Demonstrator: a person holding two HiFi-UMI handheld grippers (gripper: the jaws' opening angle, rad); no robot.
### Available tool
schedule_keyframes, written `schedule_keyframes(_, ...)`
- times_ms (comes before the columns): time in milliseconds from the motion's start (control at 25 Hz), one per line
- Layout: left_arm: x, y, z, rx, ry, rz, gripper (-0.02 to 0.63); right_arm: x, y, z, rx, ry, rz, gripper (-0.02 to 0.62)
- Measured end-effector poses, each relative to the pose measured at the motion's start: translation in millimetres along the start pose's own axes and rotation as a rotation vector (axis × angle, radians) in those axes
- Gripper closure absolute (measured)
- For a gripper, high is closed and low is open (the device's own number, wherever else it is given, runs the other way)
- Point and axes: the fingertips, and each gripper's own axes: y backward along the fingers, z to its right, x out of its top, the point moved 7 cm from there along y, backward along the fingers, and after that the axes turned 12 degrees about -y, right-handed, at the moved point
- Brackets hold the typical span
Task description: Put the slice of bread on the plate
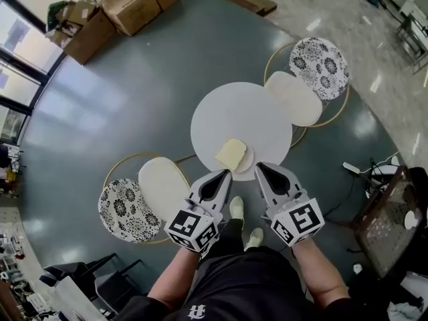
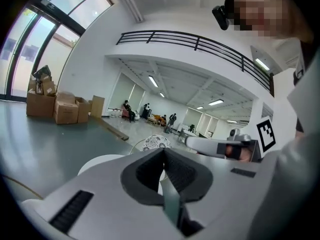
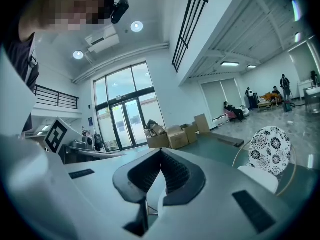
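Nearby, chairs [image 1: 304,89] flank the table [image 1: 227,116] holding bread [image 1: 231,154].

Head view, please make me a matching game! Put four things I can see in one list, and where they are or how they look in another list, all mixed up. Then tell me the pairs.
Things:
1. slice of bread
2. cardboard boxes
3. left gripper
4. round table

Clues:
A. has a white top
B. shut, holding nothing
C. lying on the plate
D. brown, standing on the floor

Pairs: 1-C, 2-D, 3-B, 4-A
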Motion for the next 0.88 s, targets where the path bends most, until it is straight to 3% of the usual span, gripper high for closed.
schedule_keyframes(480,64,40,64,0.063,-0.087,0.146,0.6,37,44,-43,0.055,0.082,0.061,0.592)
schedule_keyframes(880,84,57,103,0.055,-0.13,0.2,0.6,59,86,-62,0.056,0.14,0.127,0.592)
